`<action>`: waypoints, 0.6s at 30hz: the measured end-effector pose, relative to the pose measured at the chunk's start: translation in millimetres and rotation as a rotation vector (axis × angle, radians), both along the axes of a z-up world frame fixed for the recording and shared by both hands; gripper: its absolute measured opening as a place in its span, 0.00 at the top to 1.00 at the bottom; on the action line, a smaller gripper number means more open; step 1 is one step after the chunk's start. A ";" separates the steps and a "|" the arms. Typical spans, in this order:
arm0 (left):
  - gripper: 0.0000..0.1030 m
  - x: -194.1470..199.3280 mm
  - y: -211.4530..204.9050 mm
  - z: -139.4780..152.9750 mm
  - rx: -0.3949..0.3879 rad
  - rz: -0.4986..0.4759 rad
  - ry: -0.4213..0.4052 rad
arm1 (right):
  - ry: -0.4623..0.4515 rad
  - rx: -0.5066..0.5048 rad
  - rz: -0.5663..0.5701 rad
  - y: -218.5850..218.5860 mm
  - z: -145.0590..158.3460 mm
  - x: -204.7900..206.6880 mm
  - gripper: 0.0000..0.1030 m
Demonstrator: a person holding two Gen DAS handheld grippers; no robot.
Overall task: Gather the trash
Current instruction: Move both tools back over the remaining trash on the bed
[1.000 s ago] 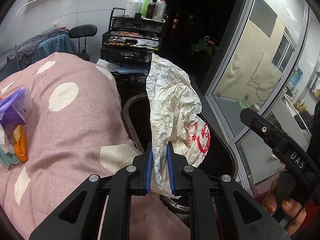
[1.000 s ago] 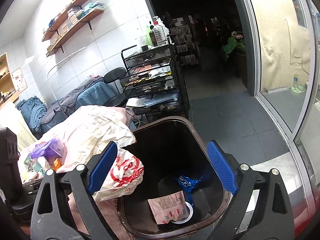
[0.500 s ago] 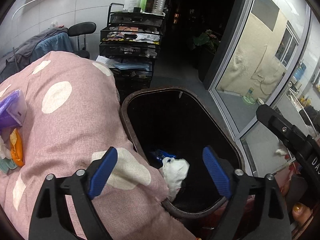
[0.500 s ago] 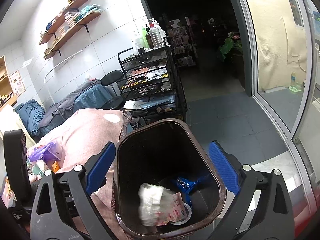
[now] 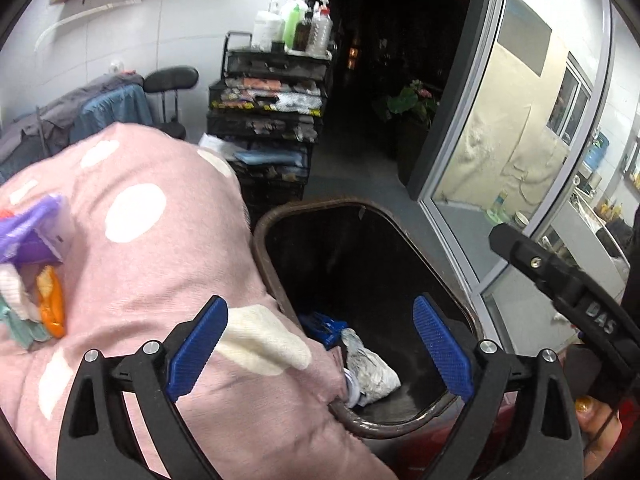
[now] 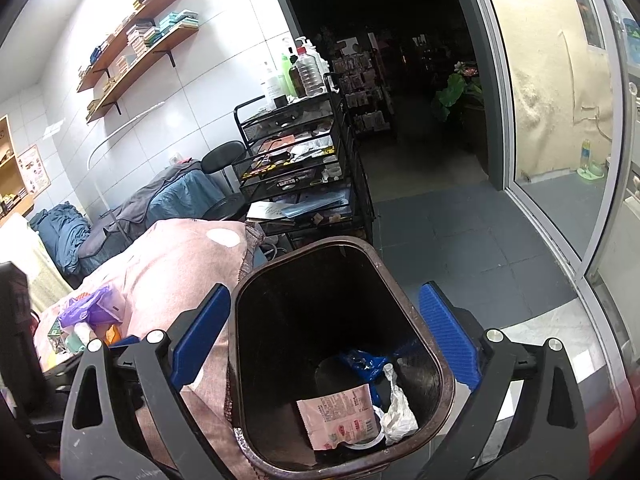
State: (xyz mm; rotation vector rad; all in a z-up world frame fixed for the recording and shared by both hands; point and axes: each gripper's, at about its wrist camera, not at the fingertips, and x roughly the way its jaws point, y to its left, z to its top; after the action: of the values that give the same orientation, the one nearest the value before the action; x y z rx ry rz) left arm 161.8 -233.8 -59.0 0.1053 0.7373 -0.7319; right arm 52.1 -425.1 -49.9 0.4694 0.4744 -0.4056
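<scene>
The crumpled white bag (image 6: 396,412) lies at the bottom of the dark bin (image 6: 436,364), touching a pink wrapper (image 6: 340,416). Your left gripper (image 5: 320,348) has just been opening; its jaws stand spread and empty above the bin's near rim. Your right gripper (image 6: 324,336) is spread wide too, empty.

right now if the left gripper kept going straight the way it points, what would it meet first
Most likely the crumpled white bag lying in the bin, though depth is hard to judge. The left gripper, which has just been opening, stands wide with nothing between its fingers, aimed down into the bin beside the pink blanket.
</scene>
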 end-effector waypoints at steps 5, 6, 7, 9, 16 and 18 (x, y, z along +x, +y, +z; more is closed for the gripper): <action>0.08 -9.3 23.6 12.9 -0.024 0.047 -0.064 | 0.006 -0.005 0.013 4.6 0.5 3.7 0.09; 0.08 -10.8 29.3 15.3 -0.032 0.061 -0.072 | 0.006 -0.002 0.018 4.7 0.6 5.1 0.09; 0.08 -11.9 34.3 17.7 -0.038 0.072 -0.078 | 0.007 0.002 0.022 5.9 0.1 5.7 0.09; 0.07 -13.9 44.3 21.4 -0.048 0.094 -0.092 | 0.009 0.004 0.034 9.0 -0.1 8.5 0.09; 0.06 -19.3 81.6 28.6 -0.054 0.181 -0.139 | 0.015 -0.009 0.099 29.5 1.5 21.6 0.09; 0.05 -20.2 90.6 28.3 -0.045 0.207 -0.150 | 0.016 -0.012 0.129 38.4 2.1 26.6 0.09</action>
State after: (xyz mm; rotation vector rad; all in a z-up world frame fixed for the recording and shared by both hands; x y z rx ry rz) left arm 141.6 -143.2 -30.7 0.0419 0.5779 -0.5364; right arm 78.7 -386.6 -47.8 0.4213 0.5148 -0.2882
